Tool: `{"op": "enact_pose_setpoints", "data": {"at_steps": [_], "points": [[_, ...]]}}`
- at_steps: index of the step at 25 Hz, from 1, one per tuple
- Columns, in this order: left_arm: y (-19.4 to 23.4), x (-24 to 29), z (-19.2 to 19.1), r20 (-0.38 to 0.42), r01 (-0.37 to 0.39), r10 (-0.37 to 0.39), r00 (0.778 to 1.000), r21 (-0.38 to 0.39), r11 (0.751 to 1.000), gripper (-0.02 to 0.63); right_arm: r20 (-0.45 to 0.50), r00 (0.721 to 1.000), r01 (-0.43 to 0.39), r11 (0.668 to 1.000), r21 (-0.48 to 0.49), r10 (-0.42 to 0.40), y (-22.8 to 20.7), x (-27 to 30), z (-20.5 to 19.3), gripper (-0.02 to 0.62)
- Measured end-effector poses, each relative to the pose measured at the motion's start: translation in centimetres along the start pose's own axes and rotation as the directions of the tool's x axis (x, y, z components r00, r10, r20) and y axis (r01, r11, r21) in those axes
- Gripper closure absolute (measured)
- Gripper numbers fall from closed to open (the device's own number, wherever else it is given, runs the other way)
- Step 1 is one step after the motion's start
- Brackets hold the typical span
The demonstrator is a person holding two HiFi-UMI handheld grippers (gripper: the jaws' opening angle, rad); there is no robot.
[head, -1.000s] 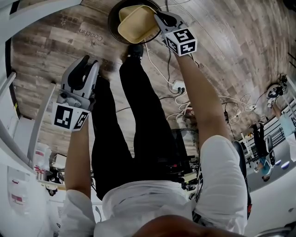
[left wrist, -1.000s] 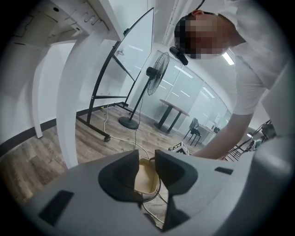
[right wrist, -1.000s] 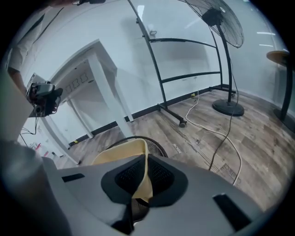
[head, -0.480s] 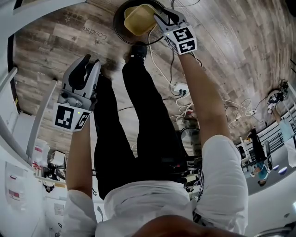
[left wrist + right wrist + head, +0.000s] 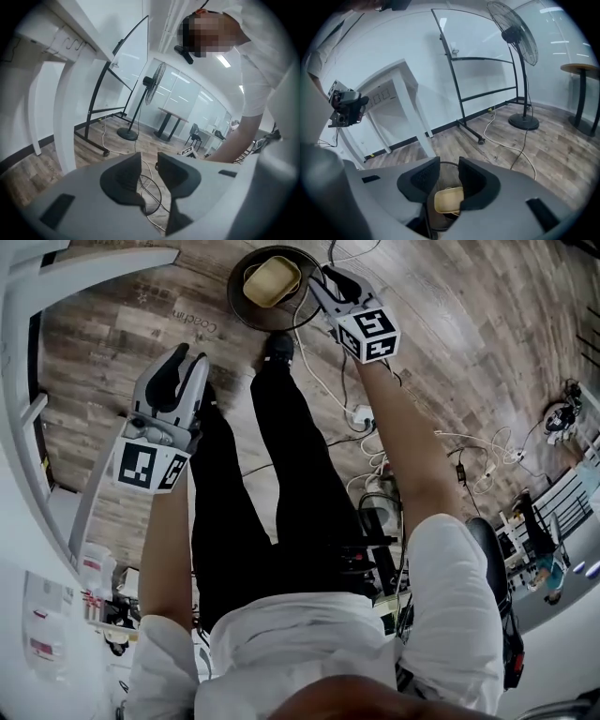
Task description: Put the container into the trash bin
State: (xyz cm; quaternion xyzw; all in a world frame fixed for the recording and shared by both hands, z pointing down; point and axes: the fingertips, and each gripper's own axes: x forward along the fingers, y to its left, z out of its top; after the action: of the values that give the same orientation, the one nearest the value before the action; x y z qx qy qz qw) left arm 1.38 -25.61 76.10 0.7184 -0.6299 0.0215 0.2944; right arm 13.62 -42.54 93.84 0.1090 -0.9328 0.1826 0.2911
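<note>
Tan, smooth, rounded-rectangular container lies inside the round dark trash bin on the wood-plank floor; the pale floor print is too faint to read. The right gripper hovers above the bin with jaws opening, clear of the container. The left gripper is unclenched and empty, its cube showing black-and-white square markers.

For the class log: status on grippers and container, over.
Left gripper open, empty. Right gripper jaws opening, empty. Container in trash bin. Nothing obstructing.
</note>
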Motion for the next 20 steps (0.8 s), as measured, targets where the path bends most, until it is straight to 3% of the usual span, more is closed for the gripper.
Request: {"op": "enact_pose_setpoints", "data": {"at_steps": [6, 10, 15, 20], "points": [[-1.7, -4.1, 6.5, 0.043, 0.041, -0.044, 0.998, 0.075, 0.996, 0.492, 0.136, 0.989, 0.06, 0.998, 0.016, -0.061, 5.2, -7.3, 8.9, 0.456], [-2.8, -8.3, 12.2, 0.1, 0.068, -0.083, 0.992, 0.144, 0.987, 0.492, 0.27, 0.957, 0.11, 0.994, 0.003, -0.107, 10.1, -12.8, 17.0, 0.463], [-6.0, -15.4, 18.6, 0.143, 0.094, -0.126, 0.982, 0.212, 0.973, 0.492, 0.414, 0.897, 0.167, 0.986, 0.013, -0.158, 17.8, -21.2, 25.4, 0.471], [-9.7, -21.9, 25.5, 0.209, 0.138, -0.21, 0.955, 0.315, 0.939, 0.492, 0.565, 0.798, 0.243, 0.97, 0.018, -0.211, 23.8, -30.9, 34.0, 0.479]]}}
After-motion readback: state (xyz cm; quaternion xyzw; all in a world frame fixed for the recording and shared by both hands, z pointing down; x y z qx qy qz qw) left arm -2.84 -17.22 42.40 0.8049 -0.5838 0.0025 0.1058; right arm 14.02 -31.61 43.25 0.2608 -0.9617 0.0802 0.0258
